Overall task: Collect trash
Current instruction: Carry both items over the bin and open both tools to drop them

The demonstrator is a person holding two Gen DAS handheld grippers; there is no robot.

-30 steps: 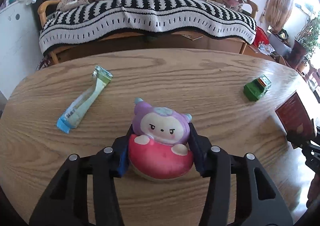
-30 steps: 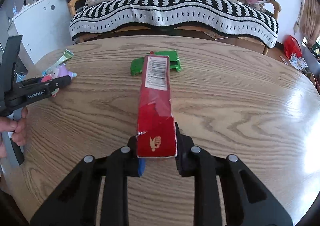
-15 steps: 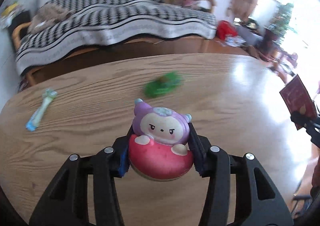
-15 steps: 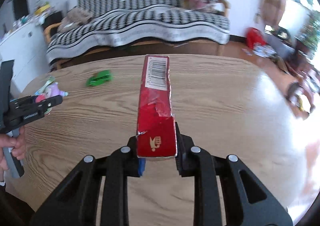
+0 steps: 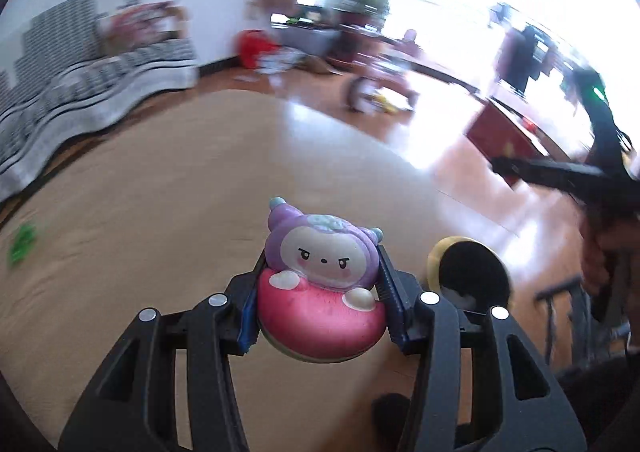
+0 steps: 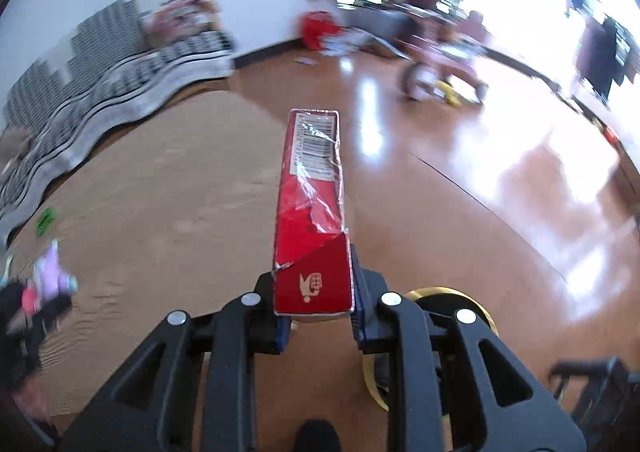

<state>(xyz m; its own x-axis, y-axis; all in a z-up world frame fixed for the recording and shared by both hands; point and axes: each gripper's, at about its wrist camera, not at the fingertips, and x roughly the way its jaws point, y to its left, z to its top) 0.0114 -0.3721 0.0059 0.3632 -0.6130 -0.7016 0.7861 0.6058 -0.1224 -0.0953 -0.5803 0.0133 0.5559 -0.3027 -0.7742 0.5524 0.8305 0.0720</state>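
Note:
My left gripper (image 5: 320, 308) is shut on a squishy toy (image 5: 320, 280), a purple-hooded figure on a pink base, held above the wooden table's (image 5: 152, 212) right end. My right gripper (image 6: 316, 304) is shut on a long red carton (image 6: 312, 212) with a barcode at its far end. In the left wrist view the same red carton (image 5: 500, 136) and the right gripper (image 5: 560, 172) show blurred at the right. A round bin (image 5: 472, 272) with a yellow rim and dark inside stands on the floor just beyond the table edge, below both grippers; in the right wrist view the bin (image 6: 476, 300) is half hidden behind my fingers.
A green toy car (image 5: 22, 242) lies on the table at the far left. A sofa with a black-and-white blanket (image 5: 92, 88) stands behind it. A child's tricycle (image 6: 440, 72) and red clutter (image 6: 316, 28) sit on the glossy wooden floor. A dark chair frame (image 5: 576, 312) is at the right.
Both grippers have swung fast to the right, off toward the table's end, each keeping its object. The sofa and green car slid left in view; the yellow-rimmed bin came into sight.

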